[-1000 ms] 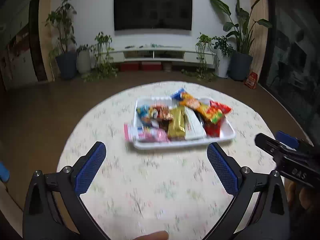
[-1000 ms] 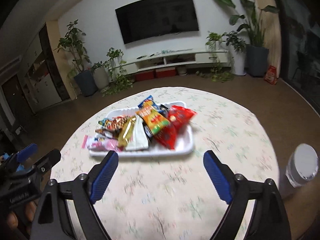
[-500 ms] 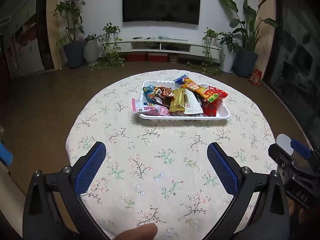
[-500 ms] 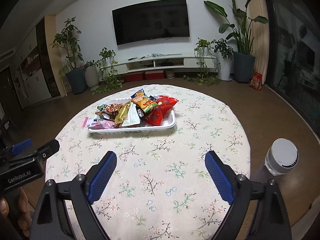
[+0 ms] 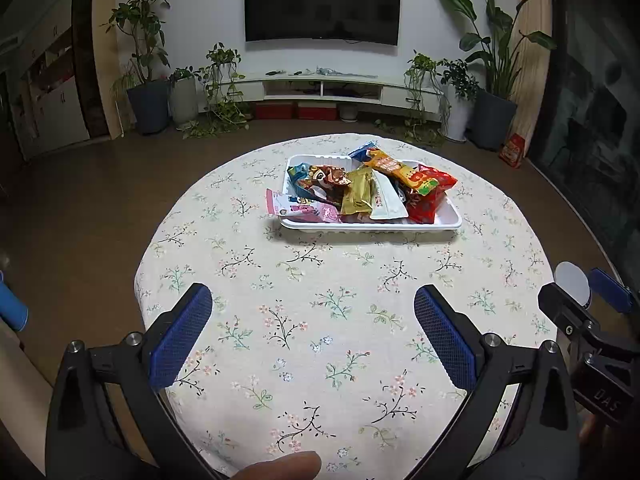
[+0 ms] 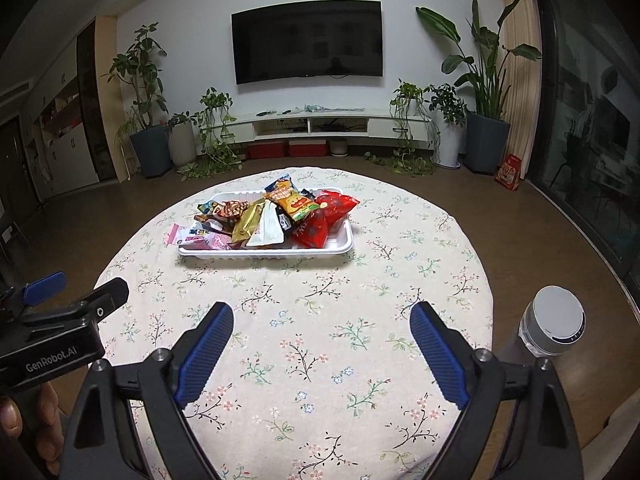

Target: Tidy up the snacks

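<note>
Both grippers have drawn back from the white tray [image 5: 448,222], now upper centre of frame on the floral table [image 5: 320,320]. Snack packets [image 5: 360,192] lie heaped inside. Left gripper [image 5: 313,330] and right gripper [image 6: 322,346] fingers stand wide apart, empty.

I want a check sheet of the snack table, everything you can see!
Surface: round table under a flowered cloth.
Job's things: white tray heaped with snack packets; pink packet hangs over its left edge; red packet at its right end.
Clutter: grey bottle past the table's right edge.
Tools: left tool and right tool both open, empty, short of the tray.
Cables: nothing seen.
Surroundings: wall TV, low white shelf, potted plants, brown floor.
</note>
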Motion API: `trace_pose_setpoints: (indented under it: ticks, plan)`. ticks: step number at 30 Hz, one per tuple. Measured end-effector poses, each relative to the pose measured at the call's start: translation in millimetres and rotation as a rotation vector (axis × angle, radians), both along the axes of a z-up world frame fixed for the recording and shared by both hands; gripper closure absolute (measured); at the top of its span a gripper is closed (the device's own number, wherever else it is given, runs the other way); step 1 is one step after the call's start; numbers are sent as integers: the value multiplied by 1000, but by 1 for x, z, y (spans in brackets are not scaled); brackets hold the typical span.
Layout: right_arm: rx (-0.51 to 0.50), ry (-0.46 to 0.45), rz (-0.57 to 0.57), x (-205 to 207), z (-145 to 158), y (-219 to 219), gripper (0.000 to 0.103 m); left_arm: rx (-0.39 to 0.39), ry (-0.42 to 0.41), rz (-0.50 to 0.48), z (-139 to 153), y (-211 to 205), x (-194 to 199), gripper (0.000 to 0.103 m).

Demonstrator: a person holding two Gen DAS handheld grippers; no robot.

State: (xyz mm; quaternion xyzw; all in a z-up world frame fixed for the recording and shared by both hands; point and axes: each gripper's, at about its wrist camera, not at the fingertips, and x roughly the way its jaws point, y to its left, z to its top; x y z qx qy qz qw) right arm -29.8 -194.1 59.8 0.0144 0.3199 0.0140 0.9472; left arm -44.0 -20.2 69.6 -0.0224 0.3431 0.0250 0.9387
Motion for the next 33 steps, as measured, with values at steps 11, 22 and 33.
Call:
trace_pose_setpoints:
  ticks: [11, 22, 33]
  plan:
    - [-9, 20, 4, -2, -5, 7, 11, -8, 5, 6, -4, 3, 2, 0]
    - [-14, 23, 6, -4, -8, 9, 11, -7, 8, 8, -6, 3, 1, 0]
    - [-16, 27, 7, -6, -10, 10, 11, -7, 8, 5, -10, 3, 1, 0]
